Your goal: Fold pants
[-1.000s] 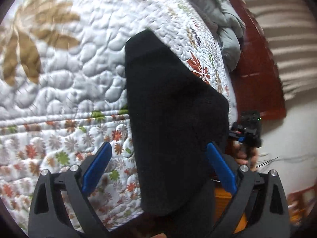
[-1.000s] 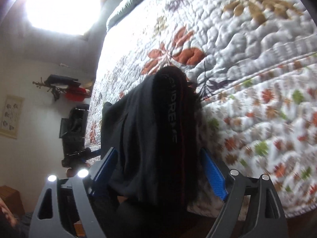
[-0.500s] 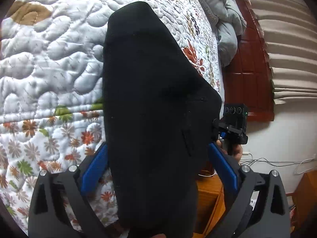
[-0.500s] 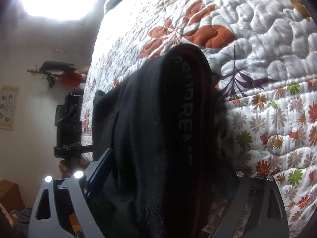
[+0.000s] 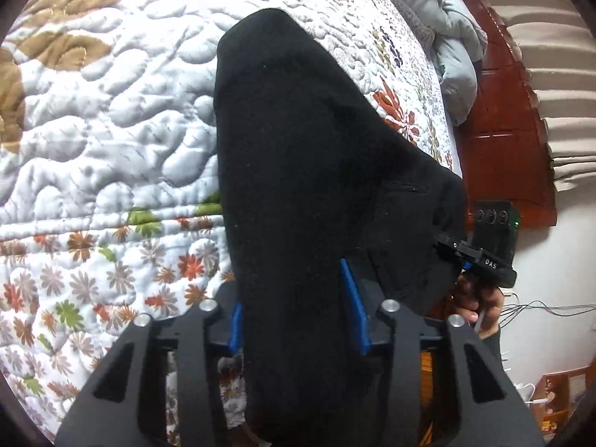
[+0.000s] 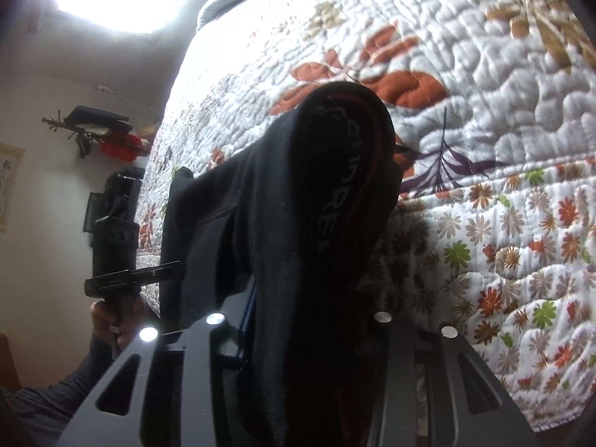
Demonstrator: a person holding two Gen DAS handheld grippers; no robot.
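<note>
Left gripper (image 5: 298,316): blue fingers (image 5: 354,305) pinching black pants (image 5: 305,171) | Right gripper (image 6: 309,320): clamped on the pants' lettered waistband (image 6: 335,193) | Pants: stretched between both grippers, draped over the floral quilt (image 5: 93,141) edge | Background: wooden headboard (image 5: 503,130), grey blanket (image 5: 450,37)

- Pants (image 5: 316,186): plain black; the waistband (image 6: 346,171) carries grey lettering and a thin red-orange stripe.
- Quilt (image 5: 111,130): white, with large tan and rust leaves toward 11 o'clock, small orange, green and brown flowers along its border.
- Headboard (image 5: 503,141): dark reddish wood.
- Blanket (image 5: 450,37): pale grey-blue.
- Finger pads (image 5: 354,309): blue.
</note>
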